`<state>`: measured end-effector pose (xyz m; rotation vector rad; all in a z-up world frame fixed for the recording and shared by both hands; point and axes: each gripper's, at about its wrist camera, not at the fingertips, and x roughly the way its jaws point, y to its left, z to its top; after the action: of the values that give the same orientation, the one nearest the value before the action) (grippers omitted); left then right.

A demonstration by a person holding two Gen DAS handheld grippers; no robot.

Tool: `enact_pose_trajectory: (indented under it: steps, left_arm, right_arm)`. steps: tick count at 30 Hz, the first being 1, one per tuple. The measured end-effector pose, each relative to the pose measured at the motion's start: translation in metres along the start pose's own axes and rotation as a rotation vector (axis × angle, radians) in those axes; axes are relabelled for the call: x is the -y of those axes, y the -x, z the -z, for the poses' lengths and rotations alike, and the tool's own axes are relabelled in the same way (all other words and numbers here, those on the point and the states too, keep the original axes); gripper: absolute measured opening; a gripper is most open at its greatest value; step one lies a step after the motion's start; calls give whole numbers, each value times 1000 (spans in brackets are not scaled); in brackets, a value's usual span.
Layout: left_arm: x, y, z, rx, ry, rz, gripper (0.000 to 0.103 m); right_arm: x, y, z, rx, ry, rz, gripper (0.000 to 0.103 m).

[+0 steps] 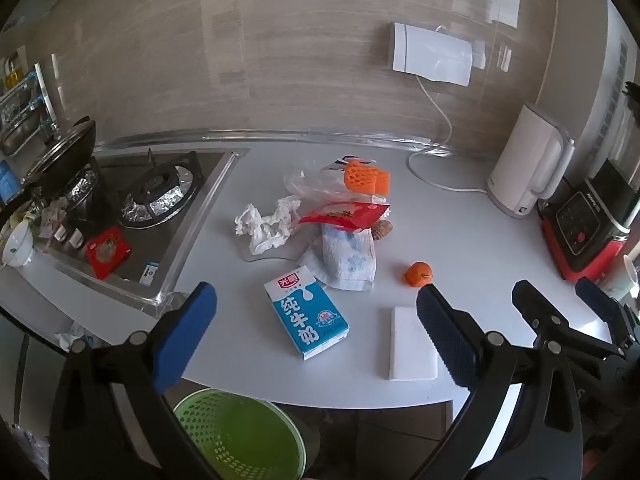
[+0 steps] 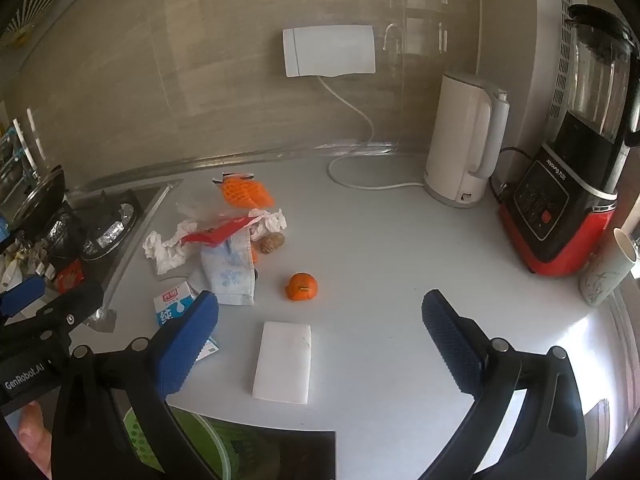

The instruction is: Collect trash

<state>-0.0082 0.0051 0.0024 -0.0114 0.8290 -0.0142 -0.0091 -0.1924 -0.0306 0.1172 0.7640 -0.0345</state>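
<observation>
Both grippers hover over the near edge of the white table (image 1: 480, 240), nothing held. Left gripper (image 1: 316, 332): jaws spread wide, empty. Right gripper (image 2: 320, 336): jaws also wide apart, empty.

Trash sits mid-table in a loose pile, right of the gas stove (image 1: 160, 196): crumpled tissue (image 1: 266, 226), clear plastic bag (image 1: 312, 180) w/ orange foam net (image 1: 366, 178) on it, red wrapper (image 1: 346, 214) lying over a blue-white patterned wrapper (image 1: 348, 260), a brown nut shell (image 2: 272, 242) just behind.

Blue-white milk carton (image 1: 306, 316) lies flat, nearer the edge, just in front of the pile. Orange peel (image 1: 418, 274) sits apart to the right. White flat pad (image 1: 408, 344) is near the table edge, betw. the two grippers.

Green perforated bin (image 1: 240, 436) stands below the table edge, under the left gripper. White kettle (image 2: 464, 140) & red blender (image 2: 560, 208) at far right.
</observation>
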Motion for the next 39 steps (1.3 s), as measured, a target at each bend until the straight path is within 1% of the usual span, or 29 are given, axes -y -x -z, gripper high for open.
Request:
enact_pose_trajectory:
  steps: [1,13,21,39]
  left_arm:
    - [0,0,0,-3,1,-2,96]
    - [-4,-1,5,-11,18,-3,96]
    - [-8,-3,3,-14,23,-4,96]
    - [-11,1,10,-29,36,1,96]
  right_arm:
    - [-1,0,0,3,10,14,101]
    - [5,-2,-2,3,7,1,101]
    - [-6,1,3,1,17,11,101]
    - [-6,0,4,-7,16,9,101]
